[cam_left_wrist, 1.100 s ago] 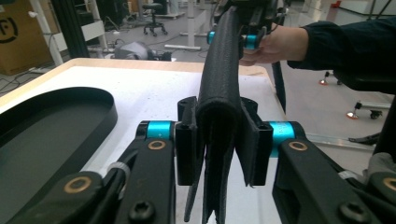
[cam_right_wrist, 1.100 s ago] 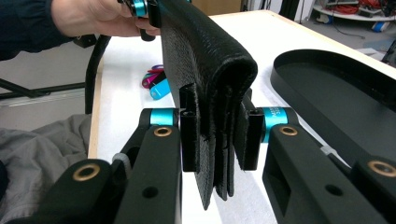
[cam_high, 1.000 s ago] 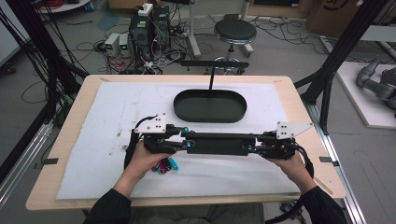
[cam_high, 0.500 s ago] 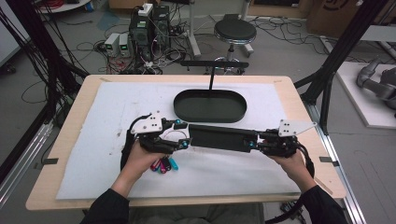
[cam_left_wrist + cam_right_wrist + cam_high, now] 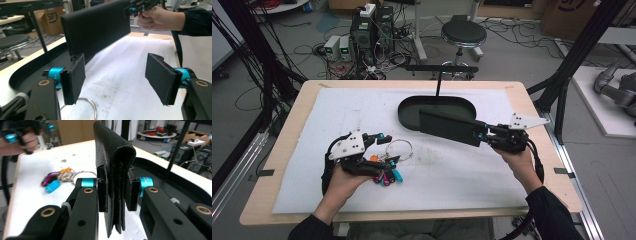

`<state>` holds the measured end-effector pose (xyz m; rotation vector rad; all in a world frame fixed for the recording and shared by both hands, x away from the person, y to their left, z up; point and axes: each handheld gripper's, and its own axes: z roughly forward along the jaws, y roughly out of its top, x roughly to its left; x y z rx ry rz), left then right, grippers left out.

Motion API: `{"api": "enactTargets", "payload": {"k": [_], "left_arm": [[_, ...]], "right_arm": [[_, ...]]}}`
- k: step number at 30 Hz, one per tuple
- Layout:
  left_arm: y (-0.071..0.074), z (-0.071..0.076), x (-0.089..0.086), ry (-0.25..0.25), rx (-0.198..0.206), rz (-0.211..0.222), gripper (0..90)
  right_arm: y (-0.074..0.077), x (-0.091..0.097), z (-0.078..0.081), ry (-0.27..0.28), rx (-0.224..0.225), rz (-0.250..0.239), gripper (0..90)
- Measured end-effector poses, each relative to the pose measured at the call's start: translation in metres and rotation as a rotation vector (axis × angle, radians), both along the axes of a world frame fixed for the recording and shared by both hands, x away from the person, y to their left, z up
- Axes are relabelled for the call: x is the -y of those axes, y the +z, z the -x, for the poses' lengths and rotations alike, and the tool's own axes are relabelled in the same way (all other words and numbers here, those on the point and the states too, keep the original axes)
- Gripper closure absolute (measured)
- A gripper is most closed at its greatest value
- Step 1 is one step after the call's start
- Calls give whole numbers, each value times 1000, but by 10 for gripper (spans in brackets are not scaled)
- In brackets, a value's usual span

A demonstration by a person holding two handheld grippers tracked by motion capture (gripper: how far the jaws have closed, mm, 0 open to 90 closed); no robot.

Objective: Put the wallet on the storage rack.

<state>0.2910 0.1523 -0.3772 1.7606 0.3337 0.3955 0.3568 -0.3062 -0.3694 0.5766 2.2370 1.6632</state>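
The long black wallet [image 5: 451, 127] hangs in the air over the near edge of the dark oval tray [image 5: 412, 106], clamped at one end by the right gripper [image 5: 490, 137]. In the right gripper view the pads pinch the folded leather [image 5: 113, 165] squarely from both sides. The left gripper [image 5: 381, 141] has just been opening its jaws and now stands wide with nothing between the pads [image 5: 73, 77]; it sits low by the key ring with coloured tags [image 5: 388, 170], apart from the wallet.

With only one end held, I'd say the free end wants to sag, so the right hand should keep the wallet level and swing it slowly over the tray, lowering it flat rather than dropping it. The free gripper does best staying clear of the path and of the keys.

The table [image 5: 294, 130] is pale wood under a white mat [image 5: 337, 115], smudged grey near the middle. Beyond it stand a round stool [image 5: 463, 34], computer boxes [image 5: 372, 27] and loose cables on a grey floor.
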Motion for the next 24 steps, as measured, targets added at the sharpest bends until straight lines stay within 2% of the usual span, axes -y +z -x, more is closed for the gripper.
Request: {"api": "enactTargets", "payload": {"k": [7,12,17,20,22,23,24], "left_arm": [[-9,14,-17,60,-19,-2,286],[-14,26,-34,128,-20,2,268],[-17,32,-44,162,-19,2,265],[-19,35,-49,179,-11,3,265],[-20,37,-52,184,-8,8,265],[-21,37,-53,189,-5,5,265],[-21,37,-54,192,-4,5,265]], "right_arm": [[4,-9,-20,-41,6,0,771],[7,-18,-36,-72,8,5,771],[5,-22,-47,-88,4,-8,771],[4,-27,-56,-102,9,5,771],[3,-32,-65,-105,-3,0,771],[3,-32,-65,-105,-3,0,771],[0,-36,-71,-106,5,-8,771]]}}
